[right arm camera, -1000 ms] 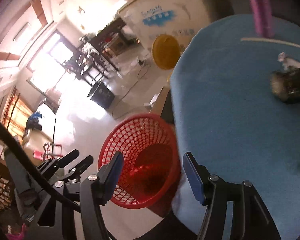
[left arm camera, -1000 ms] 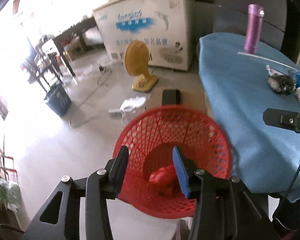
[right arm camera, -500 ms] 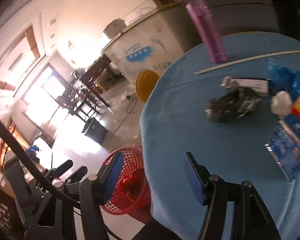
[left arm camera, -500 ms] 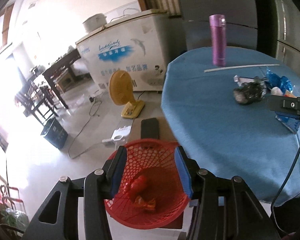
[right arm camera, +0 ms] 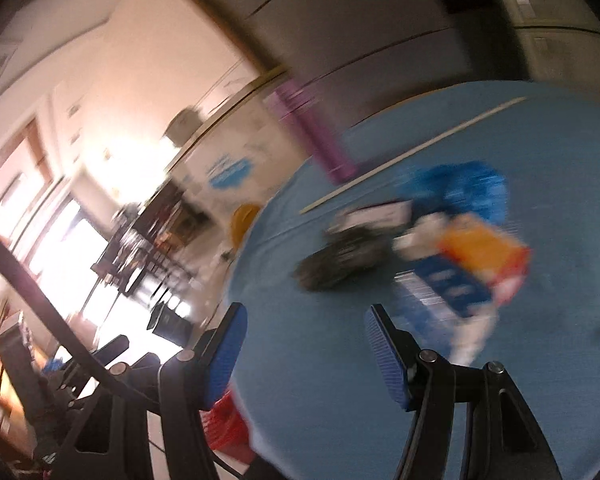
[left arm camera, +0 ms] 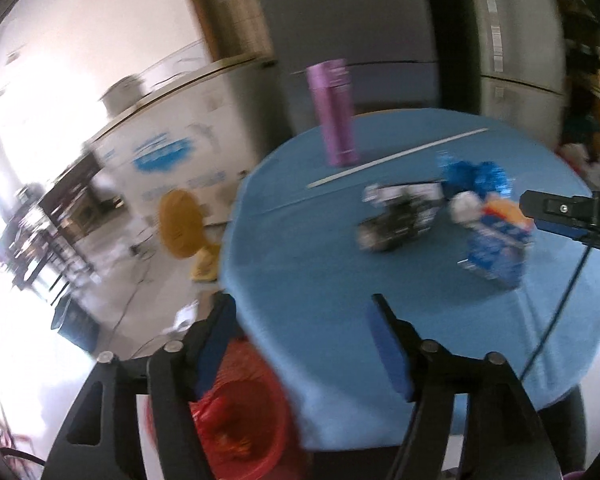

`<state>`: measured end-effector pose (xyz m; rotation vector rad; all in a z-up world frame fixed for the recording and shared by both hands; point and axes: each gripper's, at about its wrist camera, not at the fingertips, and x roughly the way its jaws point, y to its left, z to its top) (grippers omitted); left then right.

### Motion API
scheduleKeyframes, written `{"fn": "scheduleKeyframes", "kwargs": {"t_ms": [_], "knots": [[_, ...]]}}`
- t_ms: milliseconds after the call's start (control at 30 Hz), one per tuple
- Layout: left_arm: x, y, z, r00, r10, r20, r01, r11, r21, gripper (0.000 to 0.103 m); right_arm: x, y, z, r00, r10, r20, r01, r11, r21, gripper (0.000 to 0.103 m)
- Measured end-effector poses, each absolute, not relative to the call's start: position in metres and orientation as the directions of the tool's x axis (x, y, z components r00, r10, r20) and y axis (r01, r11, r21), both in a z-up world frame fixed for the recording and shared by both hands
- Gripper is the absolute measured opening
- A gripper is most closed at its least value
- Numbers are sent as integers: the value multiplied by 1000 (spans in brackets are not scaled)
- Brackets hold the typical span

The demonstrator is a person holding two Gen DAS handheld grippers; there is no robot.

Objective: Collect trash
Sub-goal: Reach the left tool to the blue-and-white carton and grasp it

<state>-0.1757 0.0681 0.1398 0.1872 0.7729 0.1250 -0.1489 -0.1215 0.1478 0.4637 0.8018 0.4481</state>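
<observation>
A pile of trash lies on the round blue table (left arm camera: 320, 264): a crumpled black wrapper (left arm camera: 396, 228), a blue crinkled bag (left arm camera: 476, 176), a white wad (left arm camera: 464, 206) and a blue and orange packet (left arm camera: 496, 244). The same pile shows in the right wrist view, with the black wrapper (right arm camera: 340, 260) and the packet (right arm camera: 460, 276). A red mesh basket (left arm camera: 236, 428) with red trash in it stands on the floor below the table's near edge. My left gripper (left arm camera: 304, 340) is open and empty over that edge. My right gripper (right arm camera: 304, 344) is open and empty, short of the pile.
A purple flask (left arm camera: 334, 114) and a thin white stick (left arm camera: 396, 156) are at the table's far side. A white chest freezer (left arm camera: 172, 148), a yellow fan (left arm camera: 180, 224) and a dark bin (left arm camera: 76, 324) stand on the floor to the left. Grey cabinets are behind the table.
Both grippers have risen from over the red basket and swung right toward the table. The trash pile is now nearer and larger. The views are blurred by motion.
</observation>
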Motion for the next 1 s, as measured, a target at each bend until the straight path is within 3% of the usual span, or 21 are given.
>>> {"fn": "scheduleKeyframes", "kwargs": {"t_ms": [100,400,767,1000], "knots": [[-156,36,137,708,71,-703,57,986,157,80,-155,-175,140,662,472,-582,-89,821,565,66],[-90,-44,102,573,-136,-808,191,981,-30,80,-174,-283,108,703,344,-622,141,790,597,66],[-48,-114,62,526,-73,-847,187,982,32,80,-177,-315,78,688,337,-643,204,760,617,66],[-48,-97,49,501,-72,-863,166,986,15,80,-166,-304,68,657,375,-654,193,755,627,66]]}}
